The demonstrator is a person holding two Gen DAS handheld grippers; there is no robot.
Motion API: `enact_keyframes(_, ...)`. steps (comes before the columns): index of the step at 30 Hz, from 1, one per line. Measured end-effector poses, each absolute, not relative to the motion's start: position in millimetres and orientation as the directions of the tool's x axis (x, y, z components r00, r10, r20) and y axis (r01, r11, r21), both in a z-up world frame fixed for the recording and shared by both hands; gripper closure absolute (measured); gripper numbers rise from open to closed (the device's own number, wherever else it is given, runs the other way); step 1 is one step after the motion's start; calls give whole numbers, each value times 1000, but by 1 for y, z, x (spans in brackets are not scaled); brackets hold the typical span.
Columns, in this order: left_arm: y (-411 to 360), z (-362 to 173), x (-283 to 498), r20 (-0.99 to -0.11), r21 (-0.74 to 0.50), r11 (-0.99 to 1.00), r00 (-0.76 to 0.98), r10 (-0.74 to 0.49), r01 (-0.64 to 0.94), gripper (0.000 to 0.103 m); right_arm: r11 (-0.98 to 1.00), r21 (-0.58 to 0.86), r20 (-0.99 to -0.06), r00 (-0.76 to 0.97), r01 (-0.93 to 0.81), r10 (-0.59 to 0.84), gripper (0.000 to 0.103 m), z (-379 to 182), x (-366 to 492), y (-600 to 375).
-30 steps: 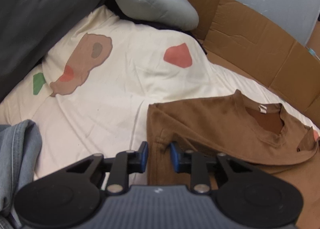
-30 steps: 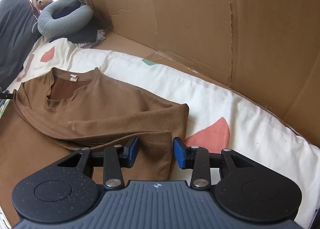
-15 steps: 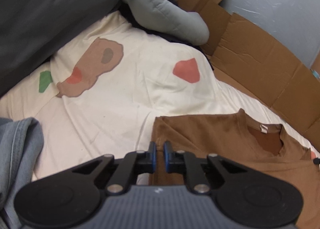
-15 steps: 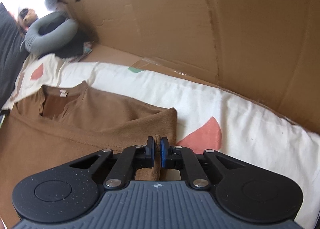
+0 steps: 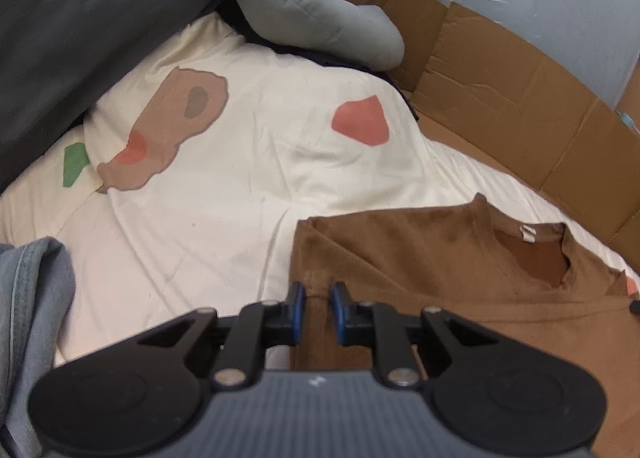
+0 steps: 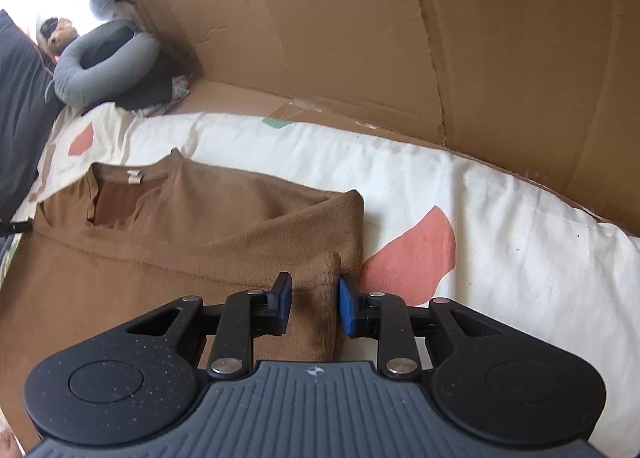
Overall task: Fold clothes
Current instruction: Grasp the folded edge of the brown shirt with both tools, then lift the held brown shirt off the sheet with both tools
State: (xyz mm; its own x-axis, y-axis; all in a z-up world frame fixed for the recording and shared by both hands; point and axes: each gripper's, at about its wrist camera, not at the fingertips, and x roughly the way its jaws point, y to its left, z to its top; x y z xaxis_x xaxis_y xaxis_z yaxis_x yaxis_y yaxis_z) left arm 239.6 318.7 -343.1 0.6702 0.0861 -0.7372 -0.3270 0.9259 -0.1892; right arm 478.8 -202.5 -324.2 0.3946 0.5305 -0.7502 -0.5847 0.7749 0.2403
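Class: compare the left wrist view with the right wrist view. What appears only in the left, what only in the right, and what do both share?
Left only: blue denim at the left edge, a green patch on the sheet, the left tongs opening over the shirt's edge.

Right only: a soft toy far back, the right tongs opening over a sleeve end.

Both: brown shirt, white sheet, grey pillow, cardboard.

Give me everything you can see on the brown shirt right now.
The brown shirt is soft knit with a notched neckline and a pale label inside the collar. It lies flat on the cream patterned sheet, sleeves folded in. The left gripper and right gripper straddle its two side edges, jaws opening, fabric between them but no longer pinched.
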Motion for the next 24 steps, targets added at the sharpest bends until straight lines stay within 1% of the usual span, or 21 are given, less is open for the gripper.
enact_keyframes(1,317,-343,240,-736,-181,928,671,92,-327,93,776,230,-751,399,-588,526,78,-324,478,-202)
enact_keyframes(4,313,-339,238,-730,-157,934,675,110,-322,95,779,202,-747,421,-594,514,94,-322,476,-202)
enact_keyframes(5,310,-336,237,-727,-146,936,676,119,-321,95,781,194,-746,428,-594,510,97,-321,475,-202)
enact_keyframes(7,306,-331,234,-722,-121,940,678,136,-318,96,783,192,-741,436,-591,511,97,-319,475,-205)
enact_keyframes(17,292,-292,222,-652,-82,948,736,183,-308,97,776,179,-692,483,-605,536,99,-285,461,-212)
enact_keyframes(24,293,-265,213,-611,-89,948,768,189,-304,97,778,177,-663,511,-602,546,99,-260,452,-219)
